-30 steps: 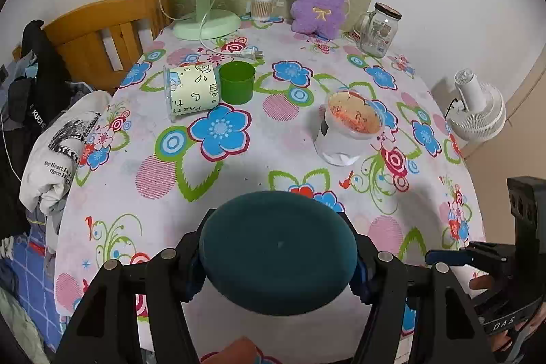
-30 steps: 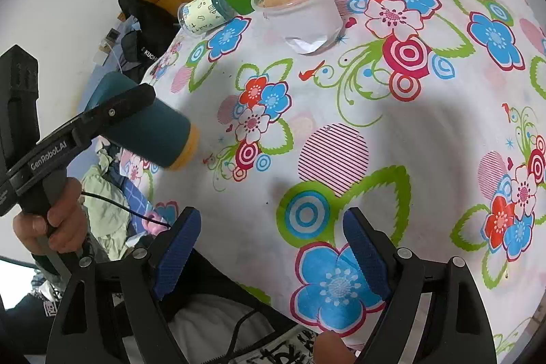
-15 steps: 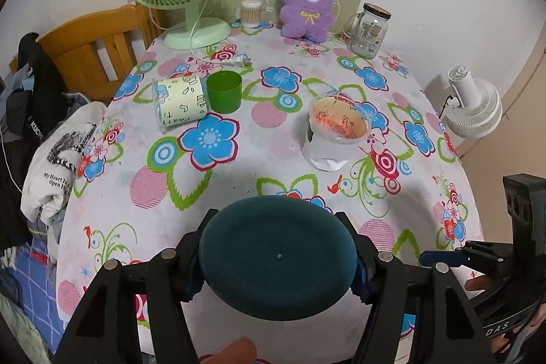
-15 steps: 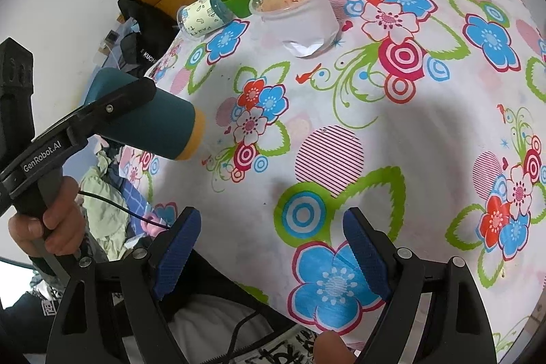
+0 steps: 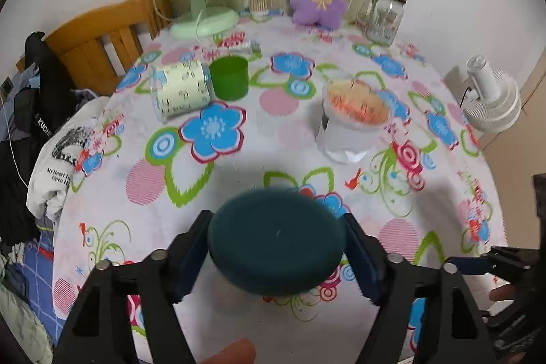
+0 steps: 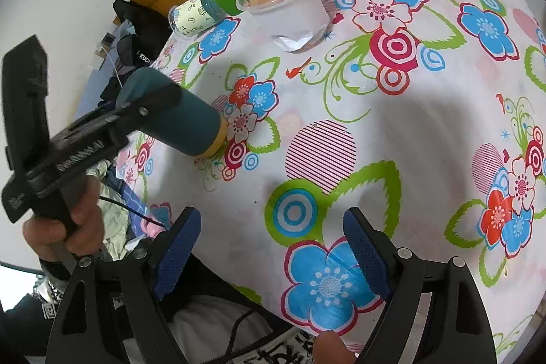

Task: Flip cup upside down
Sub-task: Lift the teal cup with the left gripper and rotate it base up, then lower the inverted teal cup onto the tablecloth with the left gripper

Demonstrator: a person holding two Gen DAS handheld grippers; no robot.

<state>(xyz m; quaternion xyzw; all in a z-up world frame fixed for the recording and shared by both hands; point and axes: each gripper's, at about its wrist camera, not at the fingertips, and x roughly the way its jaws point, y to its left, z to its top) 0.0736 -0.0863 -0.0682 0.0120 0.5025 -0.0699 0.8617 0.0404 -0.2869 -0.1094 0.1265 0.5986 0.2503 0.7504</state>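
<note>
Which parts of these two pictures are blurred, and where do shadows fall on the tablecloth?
Left wrist view: the teal cup in the left gripper has soft, motion-blurred edges, and a grey shadow lies on the floral tablecloth above it. Right wrist view: the left gripper's lettering is smeared; the open right gripper is sharp, and broad soft shadows cross the cloth's middle.

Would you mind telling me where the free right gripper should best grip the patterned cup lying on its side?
Probably mid-wall, from above. The patterned cup lies sideways with its base against the green cup, so only its two long sides look free for the right gripper.
</note>
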